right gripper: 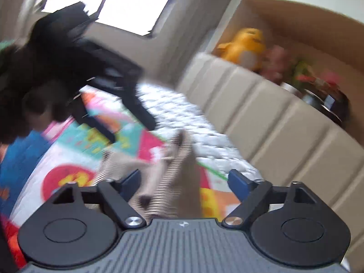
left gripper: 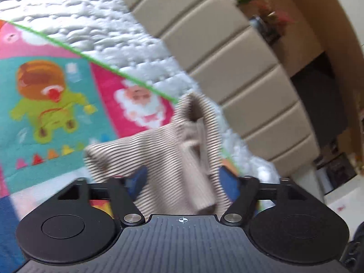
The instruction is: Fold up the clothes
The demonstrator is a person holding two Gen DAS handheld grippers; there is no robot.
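A beige ribbed garment [left gripper: 173, 154] lies bunched on a colourful cartoon play mat [left gripper: 56, 104]. In the left wrist view my left gripper [left gripper: 182, 179] stands open, with the cloth draped between and over its blue fingers [left gripper: 137, 180]; the right finger is mostly hidden. In the right wrist view my right gripper [right gripper: 184, 182] is open too, with the garment [right gripper: 175, 177] rising between its blue pads [right gripper: 237, 182]. The cloth touches neither right pad clearly. The left gripper [right gripper: 95, 95] shows dark and blurred at upper left in that view.
The mat lies on a white quilted bed cover [left gripper: 95, 29]. A beige padded headboard [left gripper: 227, 63] runs along the right. Behind it a shelf holds a yellow plush toy [right gripper: 243, 45] and flowers [right gripper: 302, 72]. A bright window [right gripper: 118, 0] is at the far end.
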